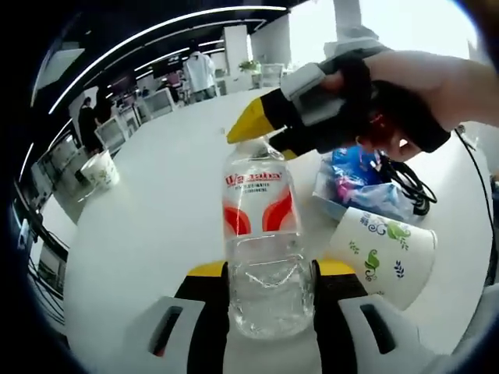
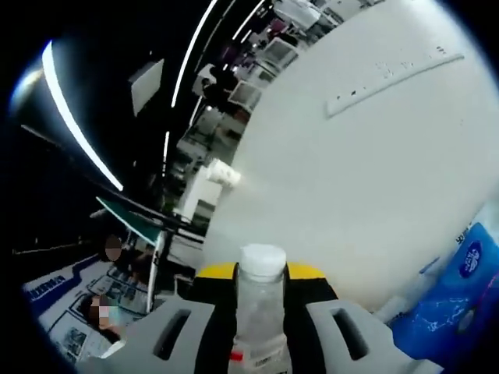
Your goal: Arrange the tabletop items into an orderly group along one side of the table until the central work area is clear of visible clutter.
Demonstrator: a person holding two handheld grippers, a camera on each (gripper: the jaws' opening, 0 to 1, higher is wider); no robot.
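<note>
Both tongs were clenched on the same clear water bottle (image 1: 263, 249): the left gripper (image 1: 269, 290) held its lower body between black, yellow-tipped jaws, while the right gripper (image 1: 269, 132), seen in the left gripper view with a hand (image 1: 437, 82) around its handle, pinched the neck just under the white cap (image 2: 262, 262). In the right gripper view that gripper's own jaws (image 2: 261, 312) flanked the cap end closely. A hold at both ends looked like a way to steady the bottle or work its cap, though which could not be told. The bottle stood upright at the near middle of the white table (image 1: 156, 234), not yet at an edge. Just beside it, on the right of the left gripper view, a patterned paper cup (image 1: 382, 253) lay tipped on its side, with a blue packet (image 1: 362, 183) and a coiled black cable (image 1: 409, 183) behind it; judged from that, the grouping was far from finished. Another paper cup (image 1: 100, 170) sat well apart near the far left rim. The tabletop was pale, smooth and otherwise bare; beyond it lay an open office with ceiling strip lights (image 1: 156, 35), desks and standing people (image 1: 200, 74).
</note>
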